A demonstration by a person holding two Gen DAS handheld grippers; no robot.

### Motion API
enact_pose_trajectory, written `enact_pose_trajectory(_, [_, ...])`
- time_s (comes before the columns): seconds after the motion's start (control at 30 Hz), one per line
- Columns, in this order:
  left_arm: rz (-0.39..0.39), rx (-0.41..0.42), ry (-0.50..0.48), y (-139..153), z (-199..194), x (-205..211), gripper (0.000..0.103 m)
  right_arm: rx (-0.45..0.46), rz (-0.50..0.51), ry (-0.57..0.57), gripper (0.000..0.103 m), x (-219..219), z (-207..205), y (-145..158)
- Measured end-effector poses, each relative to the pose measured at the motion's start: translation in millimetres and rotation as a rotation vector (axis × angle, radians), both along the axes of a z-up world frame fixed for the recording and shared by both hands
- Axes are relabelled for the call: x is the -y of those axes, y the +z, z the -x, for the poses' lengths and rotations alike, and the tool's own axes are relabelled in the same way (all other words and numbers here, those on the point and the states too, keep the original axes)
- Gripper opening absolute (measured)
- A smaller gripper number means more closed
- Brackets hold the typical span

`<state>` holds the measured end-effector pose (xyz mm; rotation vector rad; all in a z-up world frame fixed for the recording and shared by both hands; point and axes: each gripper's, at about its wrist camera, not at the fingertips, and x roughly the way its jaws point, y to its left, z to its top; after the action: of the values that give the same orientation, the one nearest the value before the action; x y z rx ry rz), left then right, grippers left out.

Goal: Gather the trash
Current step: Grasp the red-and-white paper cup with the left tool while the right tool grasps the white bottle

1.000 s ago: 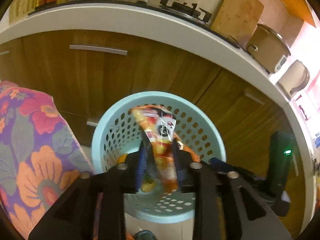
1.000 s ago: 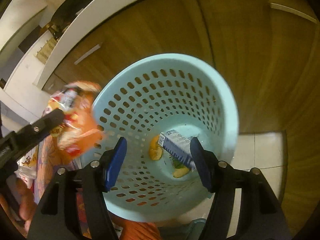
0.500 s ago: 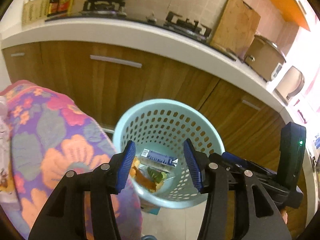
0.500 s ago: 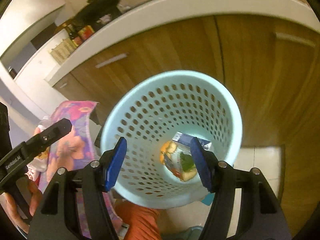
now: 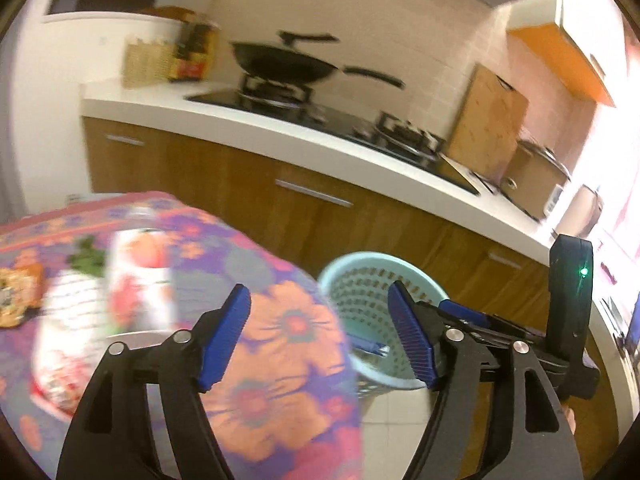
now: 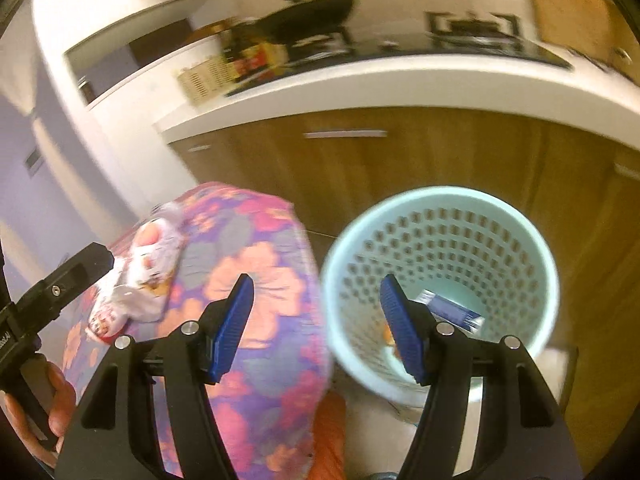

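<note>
Remaining trash: a white snack wrapper with red print [image 5: 136, 280] lies flat on the floral-cloth tabletop [image 5: 288, 360], with a second printed packet [image 5: 16, 292] at the far left edge; both are motion-blurred, so their outlines are uncertain. A blue carton [image 6: 452, 312] and some orange scraps lie at the bottom of the pale blue perforated basket [image 6: 544, 280], which stands on the floor just beside the tabletop, in front of wooden cabinets [image 5: 280, 200]. The left gripper [image 5: 318, 340] has its fingers wide apart and empty, aimed between cloth edge and basket; the right gripper [image 6: 316, 320] is likewise spread and holds nothing. Likely faults: a thin flat wrapper may slide under closing fingers; the fingers may pinch the cloth along with it and drag the remaining packet; a crinkled, light wrapper released off-centre may catch the basket rim and fall to the floor.
</note>
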<state>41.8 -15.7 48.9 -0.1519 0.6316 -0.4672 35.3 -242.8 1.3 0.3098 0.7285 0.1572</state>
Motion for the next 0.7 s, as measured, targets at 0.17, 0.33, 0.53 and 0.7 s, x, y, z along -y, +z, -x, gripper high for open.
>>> enact_pose_trajectory(0.17, [0.016,0.001,0.128,1.0,16.9,-73.6,0.081,0.028,0.041,0.104,0.062,-53.8,-2.4,12.5])
enact_pose_trajectory(0.33, [0.034,-0.01,0.249,-7.5,28.5,-136.0,0.087,0.048,0.078,0.194,0.062,-109.8,-7.9,17.9])
enact_pose_trajectory(0.53, [0.015,-0.028,0.306,-31.2,26.6,-173.5,0.088,0.086,0.083,0.248,0.062,-162.1,-19.7,16.2])
enact_pose_trajectory(0.7, [0.015,-0.097,0.294,-60.3,14.8,-178.3,0.088,0.106,0.09,0.261,0.062,-191.1,-32.7,10.4])
